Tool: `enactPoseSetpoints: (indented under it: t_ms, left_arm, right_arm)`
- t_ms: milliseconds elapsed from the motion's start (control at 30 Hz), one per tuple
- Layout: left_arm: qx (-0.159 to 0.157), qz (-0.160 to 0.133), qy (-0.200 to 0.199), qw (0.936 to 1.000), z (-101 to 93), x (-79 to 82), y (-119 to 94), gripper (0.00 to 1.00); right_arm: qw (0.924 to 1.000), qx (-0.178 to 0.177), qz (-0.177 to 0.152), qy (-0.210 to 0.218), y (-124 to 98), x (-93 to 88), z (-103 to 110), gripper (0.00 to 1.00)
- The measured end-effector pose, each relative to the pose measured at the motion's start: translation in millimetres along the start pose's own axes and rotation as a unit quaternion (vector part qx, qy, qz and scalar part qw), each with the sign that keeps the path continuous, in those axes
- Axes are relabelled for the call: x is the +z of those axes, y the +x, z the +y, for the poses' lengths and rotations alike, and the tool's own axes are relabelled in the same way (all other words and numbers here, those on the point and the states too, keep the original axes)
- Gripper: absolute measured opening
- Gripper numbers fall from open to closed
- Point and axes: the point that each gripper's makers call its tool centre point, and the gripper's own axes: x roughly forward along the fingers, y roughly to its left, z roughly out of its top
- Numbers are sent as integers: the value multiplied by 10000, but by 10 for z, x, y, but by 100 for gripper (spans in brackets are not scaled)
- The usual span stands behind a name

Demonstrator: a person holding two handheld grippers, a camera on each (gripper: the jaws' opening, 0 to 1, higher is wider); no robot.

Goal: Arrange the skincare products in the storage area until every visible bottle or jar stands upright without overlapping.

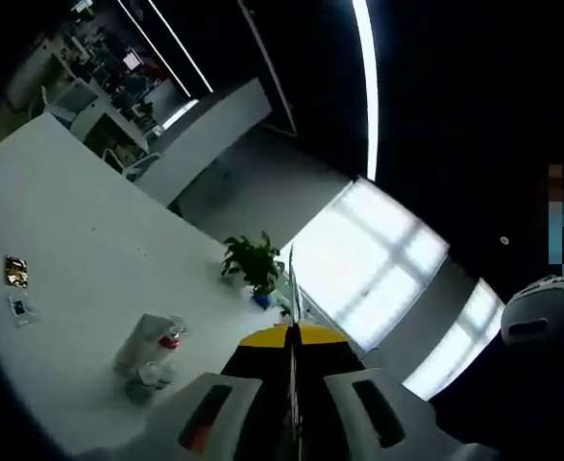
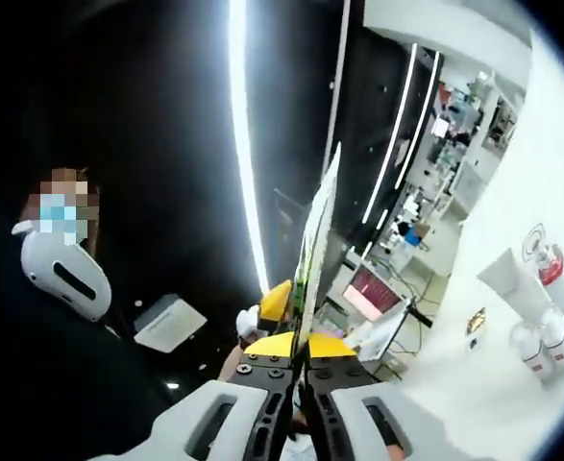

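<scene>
A cluster of skincare products [image 1: 150, 357] sits on the white table [image 1: 70, 221]: a pale tube, a red-capped bottle [image 1: 170, 340] and small white containers. In the right gripper view they appear as a lying white tube [image 2: 510, 279], a red-capped bottle [image 2: 549, 264] and two white bottles [image 2: 541, 344]. My left gripper [image 1: 293, 338] is raised well away from them, shut on a thin flat sheet [image 1: 292, 288] seen edge-on. My right gripper [image 2: 301, 351] is likewise shut on a thin sheet [image 2: 316, 230], and the other gripper's yellow tip [image 2: 276, 301] shows just beyond it.
A potted plant [image 1: 252, 263] stands at the table's far edge. A small gold packet [image 1: 14, 272] and a second small packet [image 1: 19, 307] lie on the table. A person in dark clothes with a white headset [image 2: 62, 271] stands close. Office desks fill the background.
</scene>
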Motion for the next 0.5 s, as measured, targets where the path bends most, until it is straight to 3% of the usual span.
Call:
enactPoseSetpoints:
  t_ms: [100, 200, 267, 500]
  left_arm:
    - [72, 0, 119, 9999, 47, -33, -10, 0]
    - [239, 370, 360, 9984, 131, -199, -18, 0]
    - [245, 410, 439, 9979, 137, -256, -7, 3]
    - [233, 594, 325, 9974, 164, -460, 1, 15]
  right_arm:
    - [9999, -34, 98, -107, -14, -20, 2, 0]
    - [9998, -46, 131, -145, -23, -26, -5, 0]
    - [9998, -68, 128, -130, -21, -25, -11, 0]
    - [9997, -64, 200, -94, -29, -39, -24, 0]
